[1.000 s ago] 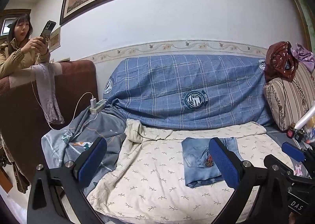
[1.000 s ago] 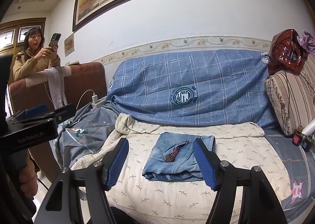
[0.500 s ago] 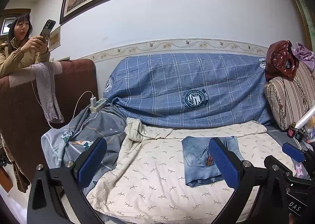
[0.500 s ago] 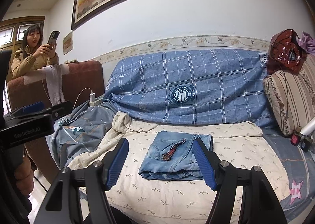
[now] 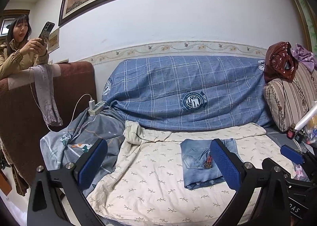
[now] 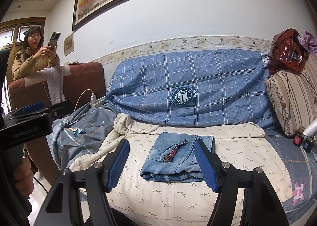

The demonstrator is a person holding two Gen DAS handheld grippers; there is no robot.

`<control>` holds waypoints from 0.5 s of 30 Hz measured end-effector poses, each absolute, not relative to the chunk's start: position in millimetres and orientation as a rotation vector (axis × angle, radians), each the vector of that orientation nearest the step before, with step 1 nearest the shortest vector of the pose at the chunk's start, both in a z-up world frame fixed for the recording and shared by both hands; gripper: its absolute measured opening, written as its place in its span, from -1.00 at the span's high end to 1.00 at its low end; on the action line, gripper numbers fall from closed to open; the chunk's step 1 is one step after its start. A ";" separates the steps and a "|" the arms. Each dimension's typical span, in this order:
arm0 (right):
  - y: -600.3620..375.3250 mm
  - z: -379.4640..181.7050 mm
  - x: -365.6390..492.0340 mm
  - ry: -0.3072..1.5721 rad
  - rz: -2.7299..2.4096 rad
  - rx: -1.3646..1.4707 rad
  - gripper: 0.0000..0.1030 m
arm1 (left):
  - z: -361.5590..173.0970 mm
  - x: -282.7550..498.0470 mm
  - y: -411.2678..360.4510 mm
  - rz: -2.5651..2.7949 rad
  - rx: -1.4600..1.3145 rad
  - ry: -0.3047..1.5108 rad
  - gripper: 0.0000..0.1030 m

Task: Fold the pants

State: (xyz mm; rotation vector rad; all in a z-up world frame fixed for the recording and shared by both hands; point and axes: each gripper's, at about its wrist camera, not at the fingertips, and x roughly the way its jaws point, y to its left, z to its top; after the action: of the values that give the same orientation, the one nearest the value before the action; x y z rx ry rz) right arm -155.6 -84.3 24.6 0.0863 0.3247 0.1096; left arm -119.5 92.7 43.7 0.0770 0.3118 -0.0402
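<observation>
Sofa: the long sofa (image 6: 227, 91) under a blue checked cover fills the back of your view, its seat spread with a cream leaf-print sheet (image 6: 178, 192).
Side clutter: a grey-blue patterned cloth (image 6: 83, 138) is heaped on the sheet's left side, and a striped beige cushion (image 6: 293, 95) stands at the right end.
Pants: the light blue denim pants (image 6: 176, 156) lie as a compact rectangle on the sheet near the seat's middle, pocket side up, with a small red plaid tag (image 6: 170, 154) on top.
Progress: you look nearly done or done; the layers sit stacked with the fold edge toward you, and at most a slight squaring of the loose right layers seems left.
Left claw: your left claw (image 5: 158, 164) hangs spread above the sheet's near edge, holding nothing, to the left of the pants.
Right claw: your right claw (image 6: 162, 164) is spread too, empty, framing the pants from the front without touching them.
Edges: the front edge of the seat drops off just below both claws.
Open room: bare sheet surrounds the pants on every side; the heap and the cushion stand well apart from them.
</observation>
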 end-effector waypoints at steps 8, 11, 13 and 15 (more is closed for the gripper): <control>-84.0 22.0 -154.9 0.326 0.108 0.088 -0.38 | 43.3 -119.5 95.6 -0.058 0.063 0.316 -1.00; -84.9 22.3 -154.6 0.323 0.100 0.092 -0.38 | 42.1 -117.1 96.7 -0.063 0.054 0.324 -1.00; -86.0 22.6 -154.3 0.321 0.098 0.096 -0.38 | 41.1 -116.0 97.2 -0.067 0.049 0.330 -1.00; -87.1 22.9 -153.9 0.319 0.096 0.099 -0.38 | 40.6 -115.6 97.2 -0.070 0.044 0.333 -1.00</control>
State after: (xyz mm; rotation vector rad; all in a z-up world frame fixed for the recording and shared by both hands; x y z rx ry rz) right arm -153.9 -87.1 22.9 0.0991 0.3188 0.0958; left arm -115.6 97.2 40.6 0.0441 0.3332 -0.0699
